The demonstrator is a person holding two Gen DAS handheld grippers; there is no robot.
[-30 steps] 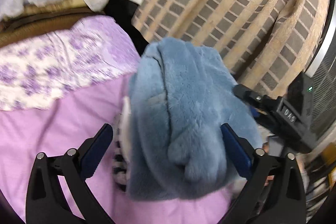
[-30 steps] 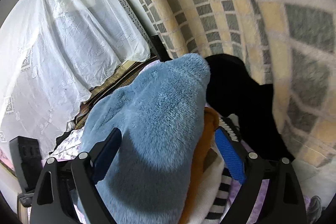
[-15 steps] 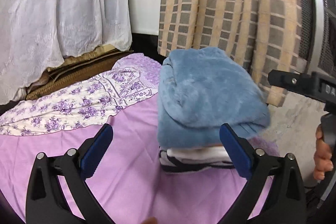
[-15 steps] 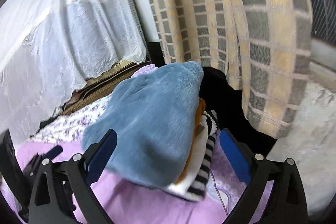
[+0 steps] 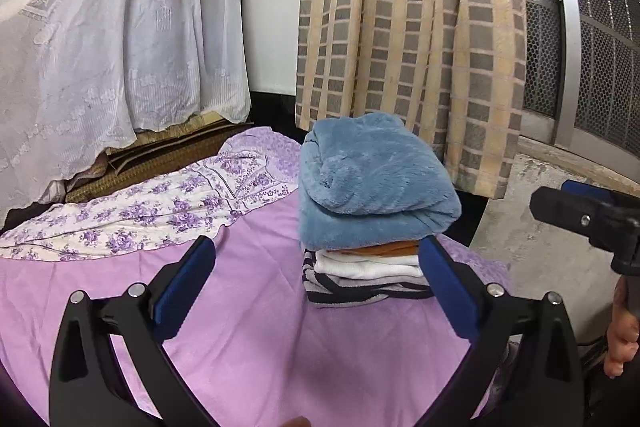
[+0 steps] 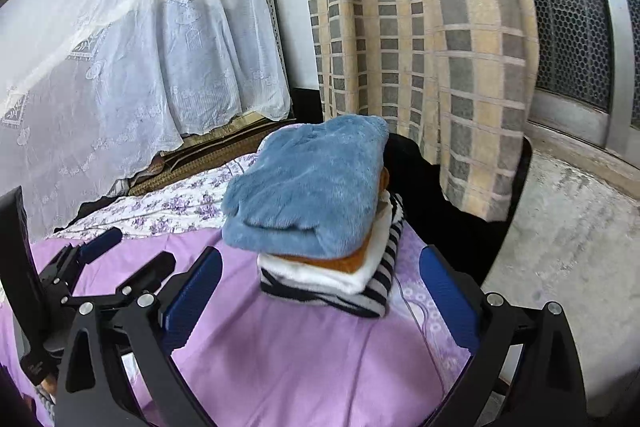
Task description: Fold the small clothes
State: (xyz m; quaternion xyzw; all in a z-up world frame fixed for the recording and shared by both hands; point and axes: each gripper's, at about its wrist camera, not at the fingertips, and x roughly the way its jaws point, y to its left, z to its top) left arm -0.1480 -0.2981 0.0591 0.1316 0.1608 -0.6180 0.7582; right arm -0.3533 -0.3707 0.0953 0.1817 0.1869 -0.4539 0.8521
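A folded fluffy blue garment (image 5: pixel 372 183) (image 6: pixel 312 187) lies on top of a stack of folded clothes: an orange piece (image 6: pixel 356 259), a white piece (image 5: pixel 368 267) and a black-and-white striped piece (image 5: pixel 360 289) (image 6: pixel 352 297). The stack rests on a lilac sheet (image 5: pixel 248 327) (image 6: pixel 304 359). My left gripper (image 5: pixel 316 287) is open and empty, a short way back from the stack. My right gripper (image 6: pixel 320 291) is open and empty, also back from it. The left gripper (image 6: pixel 96 267) shows in the right wrist view, the right gripper (image 5: pixel 588 219) in the left wrist view.
A purple floral garment (image 5: pixel 160 211) (image 6: pixel 168 207) lies spread on the sheet behind and left of the stack. A checked curtain (image 5: pixel 412 39) hangs behind it, white lace cloth (image 5: pixel 112 35) at left. A concrete ledge (image 6: pixel 572 239) and mesh window (image 6: pixel 572 11) are at right.
Both grippers have drawn back from the stack and risen; the blue garment, close between the open fingers a second ago, now lies free on top of the stack.
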